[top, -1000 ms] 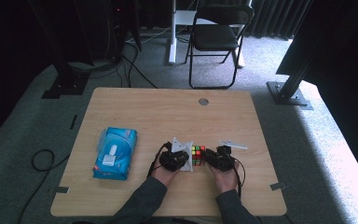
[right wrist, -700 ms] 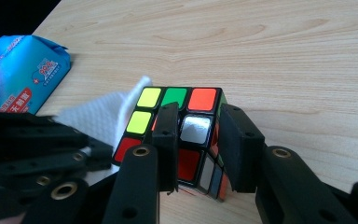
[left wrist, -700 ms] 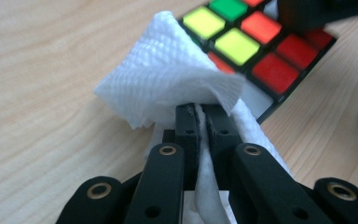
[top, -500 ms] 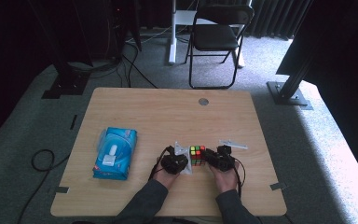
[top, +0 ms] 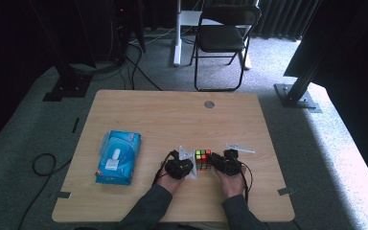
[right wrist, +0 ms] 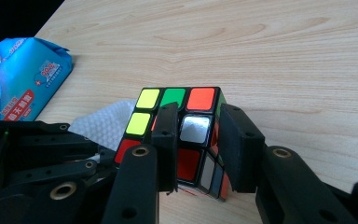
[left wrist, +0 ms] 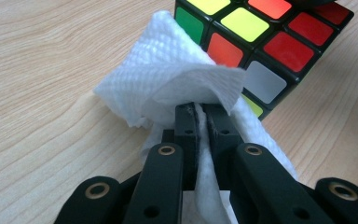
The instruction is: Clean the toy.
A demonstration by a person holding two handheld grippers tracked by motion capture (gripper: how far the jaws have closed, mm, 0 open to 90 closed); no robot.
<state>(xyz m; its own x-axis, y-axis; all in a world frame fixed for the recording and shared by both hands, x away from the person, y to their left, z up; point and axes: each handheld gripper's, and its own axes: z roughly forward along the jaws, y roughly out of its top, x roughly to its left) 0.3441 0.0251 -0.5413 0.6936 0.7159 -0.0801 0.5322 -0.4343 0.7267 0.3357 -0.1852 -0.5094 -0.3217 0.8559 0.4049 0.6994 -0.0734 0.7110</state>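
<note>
A scrambled puzzle cube (top: 202, 159) sits near the front middle of the wooden table (top: 172, 115). My right gripper (top: 224, 164) holds it from the right. In the right gripper view its jaws (right wrist: 199, 112) clamp a corner of the cube (right wrist: 175, 97), which is tilted up. My left gripper (top: 179, 167) is at the cube's left side, shut on a crumpled white wipe (left wrist: 168, 79). In the left gripper view the gripper (left wrist: 203, 109) presses that wipe against the cube (left wrist: 261, 42) face. The wipe (right wrist: 100, 123) and the left gripper (right wrist: 51, 163) appear in the right gripper view too.
A blue pack of wet wipes (top: 118, 157) lies at the table's front left, also in the right gripper view (right wrist: 23, 84). A round cable hole (top: 209, 104) is near the far edge. A folding chair (top: 223, 38) stands beyond the table.
My left gripper with the wipe has shifted slightly toward the person along the cube's side. The cube and the right gripper have stayed in place.
</note>
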